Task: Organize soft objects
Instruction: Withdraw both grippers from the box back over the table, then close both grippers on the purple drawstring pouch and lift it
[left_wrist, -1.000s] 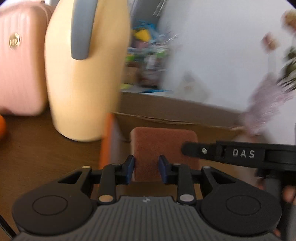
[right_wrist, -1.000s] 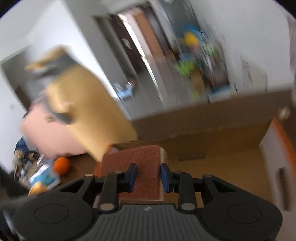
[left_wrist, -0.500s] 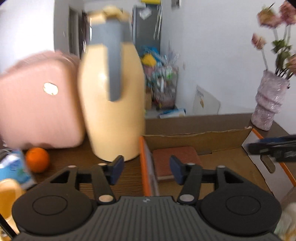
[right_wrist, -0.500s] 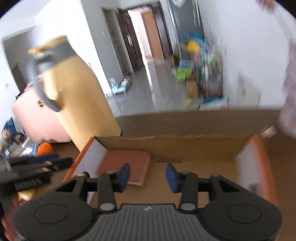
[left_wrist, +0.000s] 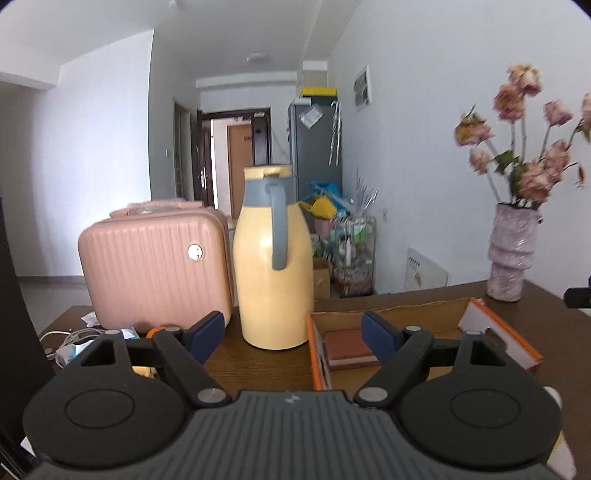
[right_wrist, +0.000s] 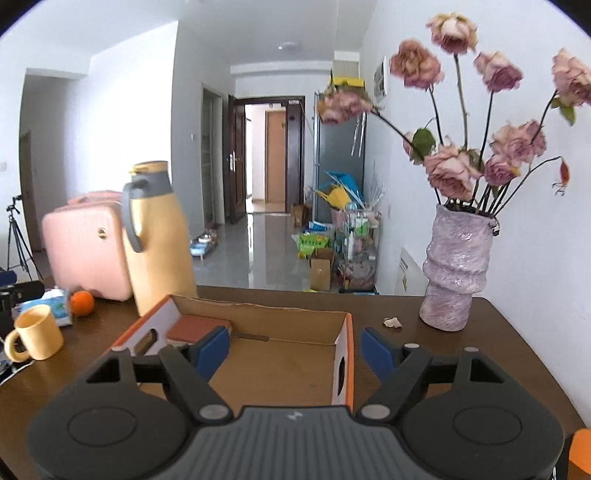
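Observation:
A flat reddish-brown soft pad (left_wrist: 347, 345) lies in the far left corner of an open cardboard box (left_wrist: 406, 314) with orange edges. My left gripper (left_wrist: 291, 330) hangs back from the box and above the table. Its jaws are opening, with nothing between them. In the right wrist view the same pad (right_wrist: 195, 326) rests against the box's left wall (right_wrist: 155, 325). My right gripper (right_wrist: 293, 347) hovers over the near side of the box, jaws opening and empty.
A yellow thermos jug (left_wrist: 273, 258) and a pink hard case (left_wrist: 155, 266) stand left of the box. A lilac vase of dried roses (right_wrist: 456, 269) stands to its right. A cream mug (right_wrist: 35, 334), an orange (right_wrist: 81, 302) and a tissue pack (right_wrist: 55, 301) sit at the left.
Both grippers were shut on the pad a second ago. They let it go in the box, opened wide, and drew back and upward.

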